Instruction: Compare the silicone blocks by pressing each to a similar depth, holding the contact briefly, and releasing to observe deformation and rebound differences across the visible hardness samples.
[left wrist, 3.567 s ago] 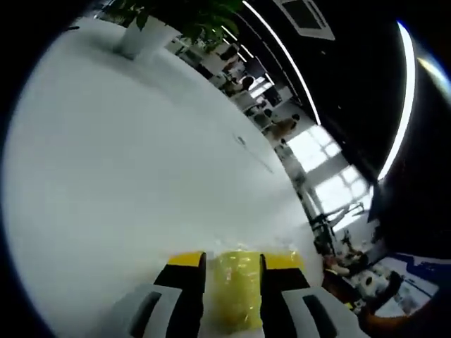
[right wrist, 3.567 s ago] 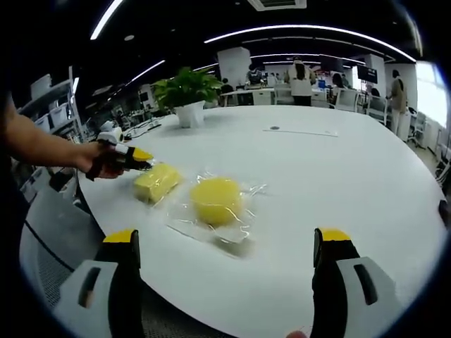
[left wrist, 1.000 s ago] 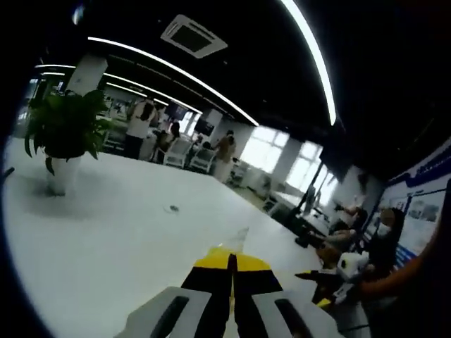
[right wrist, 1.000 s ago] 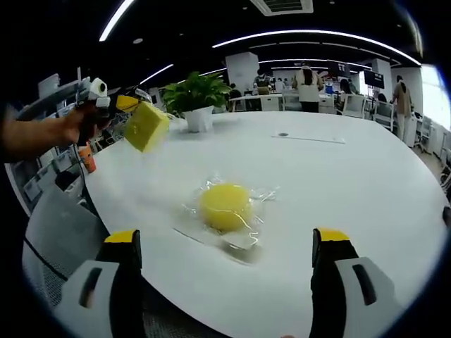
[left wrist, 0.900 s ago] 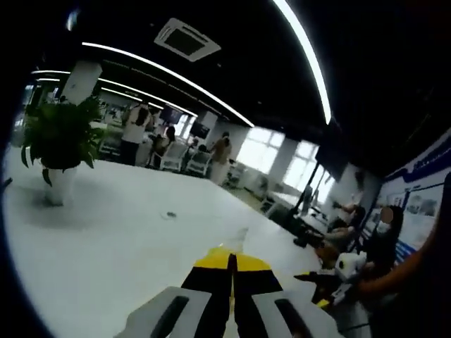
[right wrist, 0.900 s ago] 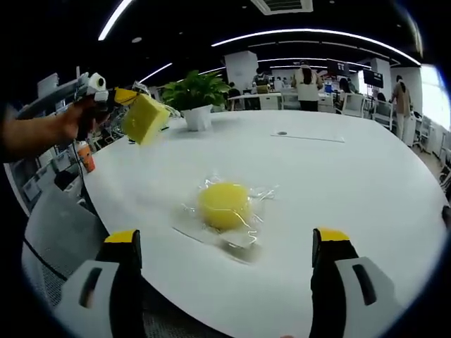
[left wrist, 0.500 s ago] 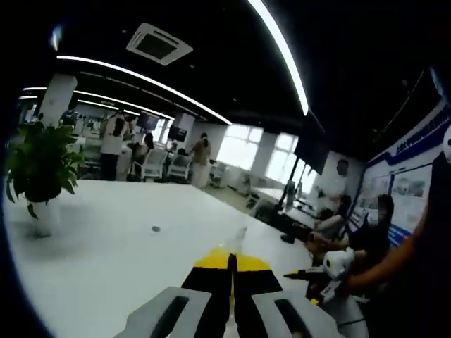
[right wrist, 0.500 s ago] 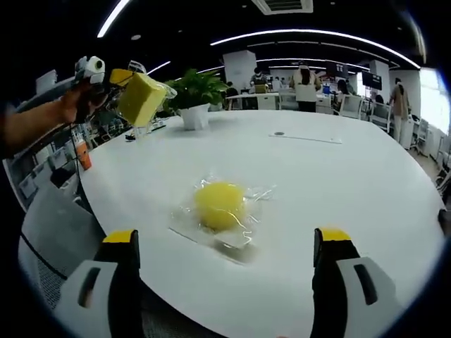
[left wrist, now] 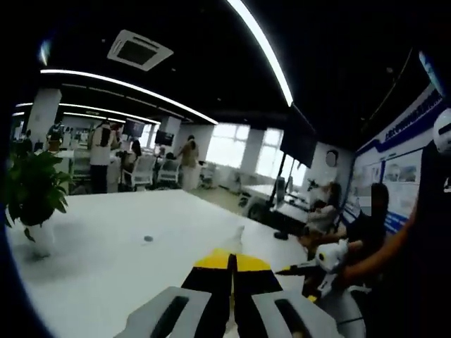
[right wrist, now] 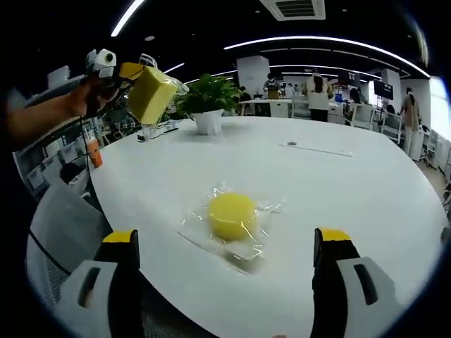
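A round yellow silicone block [right wrist: 232, 213] in a clear wrapper lies on the white table [right wrist: 338, 190], just beyond the gap of my right gripper [right wrist: 226, 236], whose jaws stand wide open and apart from it. At the upper left of the right gripper view, the left gripper [right wrist: 129, 72] holds a square yellow block [right wrist: 152, 94] in the air, tilted, above the table's left edge. In the left gripper view the left gripper [left wrist: 230, 259] has its jaws pressed together, with a sliver of clear wrapper [left wrist: 239, 234] poking out past the tips. The right gripper [left wrist: 318, 262] shows low at the right.
A potted plant [right wrist: 209, 98] stands at the table's far side, also seen as a plant [left wrist: 32, 193] at the left. A mesh chair [right wrist: 62, 218] sits by the near-left table edge. An orange bottle [right wrist: 94, 152] and desks lie beyond. People stand far back.
The left gripper has lifted the square block off the table and keeps it raised, drifting slightly right and up. The round block has stayed put; the right gripper remains open.
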